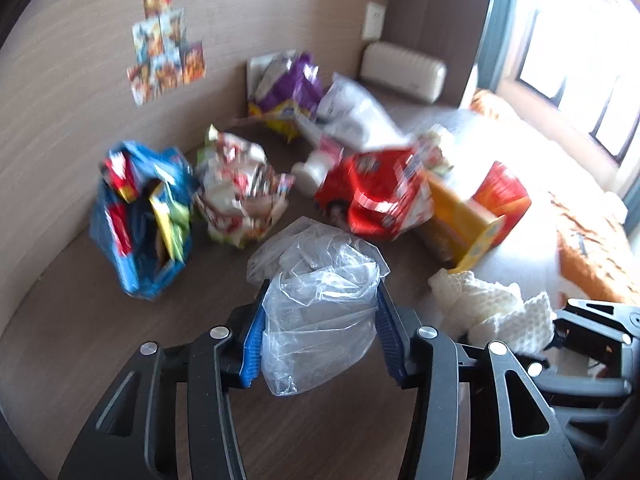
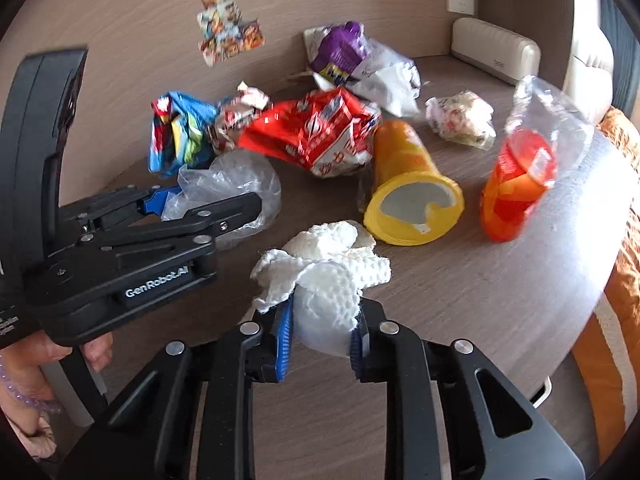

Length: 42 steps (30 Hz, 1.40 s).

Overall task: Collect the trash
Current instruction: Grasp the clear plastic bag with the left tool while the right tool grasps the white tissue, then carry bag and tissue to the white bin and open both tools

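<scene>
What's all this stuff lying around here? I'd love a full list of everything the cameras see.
clear plastic bag: one, see-through, in the left gripper
paper towel wad: one, white, in the right gripper
yellow cup: one, on its side, mid-table
red wrapper: one, left of the cup
blue wrapper: one, by the wall
purple wrapper: one, at the back
table: one, brown wood
left gripper: one, black, blue pads
right gripper: one, black, blue pads
</scene>
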Motion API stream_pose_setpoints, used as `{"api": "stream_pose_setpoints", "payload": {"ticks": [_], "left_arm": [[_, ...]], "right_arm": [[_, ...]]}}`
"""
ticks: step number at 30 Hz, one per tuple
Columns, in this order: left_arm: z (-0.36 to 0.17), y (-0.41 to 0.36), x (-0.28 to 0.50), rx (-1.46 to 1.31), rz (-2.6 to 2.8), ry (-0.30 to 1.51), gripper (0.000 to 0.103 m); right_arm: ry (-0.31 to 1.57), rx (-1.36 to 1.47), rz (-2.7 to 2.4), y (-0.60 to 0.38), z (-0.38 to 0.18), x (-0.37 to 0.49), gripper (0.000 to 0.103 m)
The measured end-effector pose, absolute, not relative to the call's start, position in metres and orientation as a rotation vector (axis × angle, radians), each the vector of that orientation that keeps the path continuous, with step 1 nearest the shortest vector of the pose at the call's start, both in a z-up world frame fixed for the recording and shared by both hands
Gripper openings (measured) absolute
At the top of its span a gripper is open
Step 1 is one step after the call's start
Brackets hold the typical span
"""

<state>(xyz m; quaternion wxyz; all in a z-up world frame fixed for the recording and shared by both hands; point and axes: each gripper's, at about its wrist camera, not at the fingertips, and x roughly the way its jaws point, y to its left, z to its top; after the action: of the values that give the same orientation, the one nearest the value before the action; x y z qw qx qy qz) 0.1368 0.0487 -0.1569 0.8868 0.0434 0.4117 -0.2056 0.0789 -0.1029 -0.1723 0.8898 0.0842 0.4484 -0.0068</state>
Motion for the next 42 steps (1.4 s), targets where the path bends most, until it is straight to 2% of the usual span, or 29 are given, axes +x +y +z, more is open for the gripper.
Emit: {"api": "stream_pose_setpoints", "payload": {"ticks": [5, 11, 20, 24, 31, 42], "left_arm": [[-0.124, 0.054, 0.127, 0.092, -0.467, 0.786, 0.047], [-0.091, 0.011, 0.091, 0.179, -0.508, 0.733, 0.047], [-0.098, -0.151, 0.036, 0.229, -0.706, 0.784, 0.048], [-0.121, -0.228, 0.022, 0.243, -0.809, 0.814, 0.048], [-0.201, -0.331, 0.019, 0.304, -0.917, 0.897, 0.048], [-0.364, -0.418, 0.028, 0.413, -1.018, 1.052, 0.048]], "right_arm": [[0.86, 0.173, -0.068, -0.119, -0.14, 0.048, 0.024], [0.785, 0.173, -0.1, -0.16, -0.116, 0.008, 0.024], [0.78, 0.208, -0.218, -0.293, -0.12, -0.061, 0.024], [0.797, 0.25, -0.316, -0.357, -0.132, -0.094, 0.024], [0.841, 0.292, -0.467, -0.433, -0.173, -0.133, 0.024], [1.006, 0.307, -0.466, -0.5, -0.315, -0.136, 0.025]]}}
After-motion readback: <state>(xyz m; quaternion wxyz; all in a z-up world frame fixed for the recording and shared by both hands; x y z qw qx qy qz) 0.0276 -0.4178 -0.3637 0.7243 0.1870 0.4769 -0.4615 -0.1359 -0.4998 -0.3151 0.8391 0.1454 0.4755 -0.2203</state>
